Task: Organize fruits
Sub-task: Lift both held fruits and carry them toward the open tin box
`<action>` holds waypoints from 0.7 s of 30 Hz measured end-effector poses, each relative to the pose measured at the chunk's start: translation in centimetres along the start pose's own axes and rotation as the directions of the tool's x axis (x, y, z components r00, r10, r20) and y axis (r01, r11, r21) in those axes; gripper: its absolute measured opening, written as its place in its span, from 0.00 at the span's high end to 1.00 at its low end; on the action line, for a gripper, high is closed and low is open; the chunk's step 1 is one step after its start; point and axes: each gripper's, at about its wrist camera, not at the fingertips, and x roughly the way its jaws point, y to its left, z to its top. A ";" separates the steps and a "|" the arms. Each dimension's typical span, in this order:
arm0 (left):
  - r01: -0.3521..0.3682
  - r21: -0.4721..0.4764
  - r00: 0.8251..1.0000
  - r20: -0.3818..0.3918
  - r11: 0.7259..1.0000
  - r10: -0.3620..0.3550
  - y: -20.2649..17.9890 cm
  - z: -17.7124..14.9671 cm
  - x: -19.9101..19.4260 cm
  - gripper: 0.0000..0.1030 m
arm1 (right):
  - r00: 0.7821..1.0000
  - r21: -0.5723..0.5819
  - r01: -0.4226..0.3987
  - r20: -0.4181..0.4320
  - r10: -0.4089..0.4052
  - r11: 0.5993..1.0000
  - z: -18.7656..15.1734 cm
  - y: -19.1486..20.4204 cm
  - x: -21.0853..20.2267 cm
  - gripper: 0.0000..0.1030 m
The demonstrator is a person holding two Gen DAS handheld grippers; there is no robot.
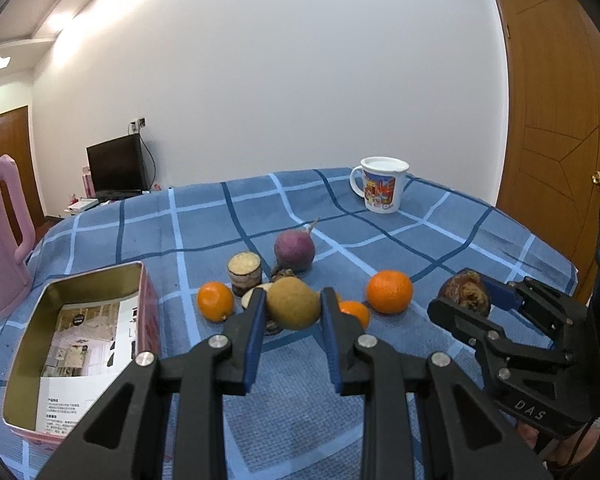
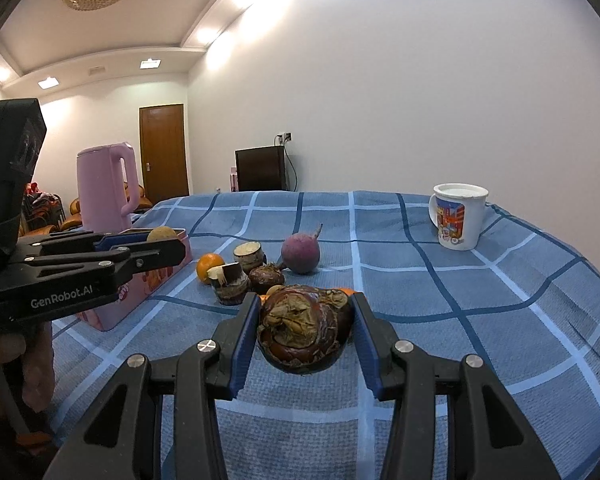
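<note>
My left gripper is shut on a yellow-brown round fruit, held above the blue checked cloth beside an open pink tin box. My right gripper is shut on a dark brown water chestnut; it also shows in the left wrist view. On the cloth lie oranges, a purple radish, a cut taro piece and another dark chestnut.
A pink kettle stands at the left behind the tin. A printed white mug stands at the far right of the table. The tin holds a printed leaflet. A wooden door is at the right.
</note>
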 end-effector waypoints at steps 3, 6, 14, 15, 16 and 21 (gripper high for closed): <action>-0.001 -0.003 1.000 0.007 1.000 0.001 0.0 0.1 -0.2 0.73 | 1.000 -0.003 0.001 0.007 -0.001 1.000 0.2 0.1 -0.2 0.54; -0.005 -0.002 1.000 0.016 1.000 0.005 -0.1 0.1 -0.3 0.73 | 1.000 -0.003 0.000 0.019 0.000 1.000 0.4 0.1 -0.5 0.54; -0.016 0.004 0.999 0.043 1.000 0.015 -0.2 0.2 -0.9 0.73 | 0.999 -0.017 -0.004 0.042 0.005 1.000 1.1 0.6 -1.1 0.54; -0.015 0.005 0.999 0.045 1.000 0.015 -0.2 0.2 -1.0 0.73 | 0.999 -0.019 -0.004 0.045 0.005 1.000 1.2 0.7 -1.2 0.54; -0.015 0.004 0.999 0.046 1.000 0.015 -0.2 0.2 -1.1 0.73 | 0.999 -0.020 -0.005 0.046 0.006 1.000 1.2 0.7 -1.2 0.54; -0.019 0.004 0.998 0.053 1.000 0.019 -0.3 0.2 -1.2 0.73 | 0.999 -0.024 -0.005 0.050 0.007 1.000 1.4 0.9 -1.2 0.54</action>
